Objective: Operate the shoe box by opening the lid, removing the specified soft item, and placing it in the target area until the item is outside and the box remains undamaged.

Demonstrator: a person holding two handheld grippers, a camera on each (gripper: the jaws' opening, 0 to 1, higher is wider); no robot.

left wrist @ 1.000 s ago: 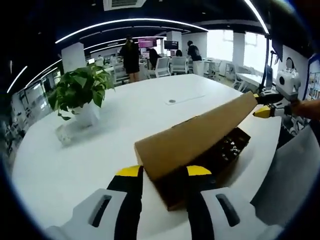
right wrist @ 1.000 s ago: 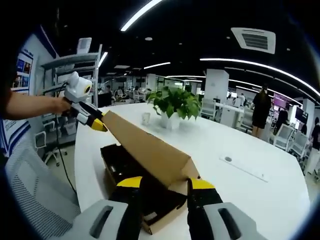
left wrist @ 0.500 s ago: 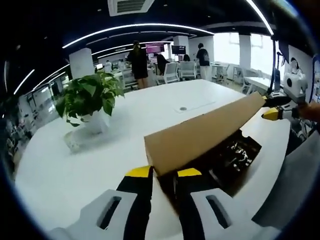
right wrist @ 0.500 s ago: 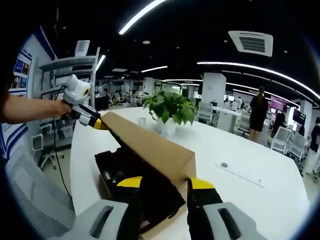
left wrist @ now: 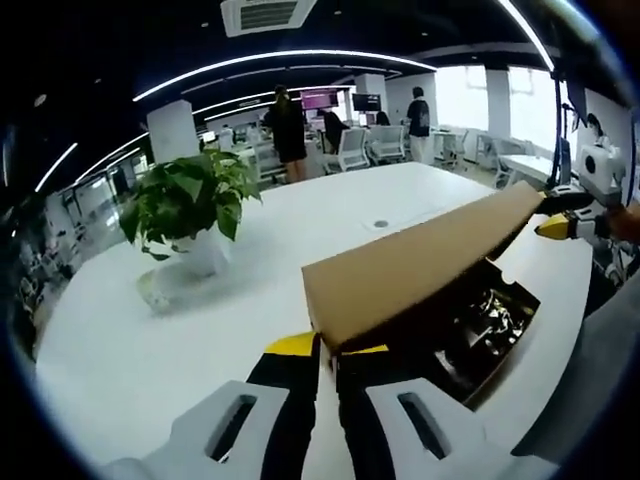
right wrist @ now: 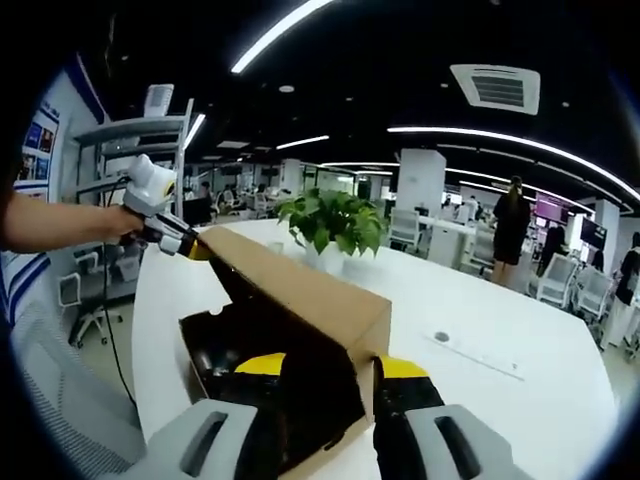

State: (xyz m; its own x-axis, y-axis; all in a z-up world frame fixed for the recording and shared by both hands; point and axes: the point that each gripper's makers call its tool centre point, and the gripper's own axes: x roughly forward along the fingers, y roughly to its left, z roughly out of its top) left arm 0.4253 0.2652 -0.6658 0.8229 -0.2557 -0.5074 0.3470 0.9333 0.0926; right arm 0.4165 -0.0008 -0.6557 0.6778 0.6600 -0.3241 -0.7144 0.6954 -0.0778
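Observation:
A brown cardboard lid [left wrist: 420, 265] is tilted up over a dark shoe box [left wrist: 500, 350] on a white table [left wrist: 120, 350]. Dark contents [left wrist: 480, 315] lie inside the box, too dim to identify. My left gripper [left wrist: 325, 350] is shut on the lid's near corner. My right gripper [left wrist: 552, 214] is at the lid's far end. In the right gripper view the lid [right wrist: 300, 290] reaches down between the jaws of my right gripper [right wrist: 330, 366], which stand wide apart. There my left gripper [right wrist: 185, 242], held by a person's hand, grips the lid's far corner above the box [right wrist: 205, 345].
A potted green plant [left wrist: 190, 200] and a clear glass [left wrist: 155, 290] stand on the table beyond the box. The plant [right wrist: 330, 220] sits behind the lid in the right gripper view. A grey mesh chair [right wrist: 50, 410] is beside the table edge. People and chairs are far behind.
The left gripper's jaws have come together onto the lid's corner. The lid has tilted up more, showing more of the box's dark inside. The right gripper's jaws keep the same spread.

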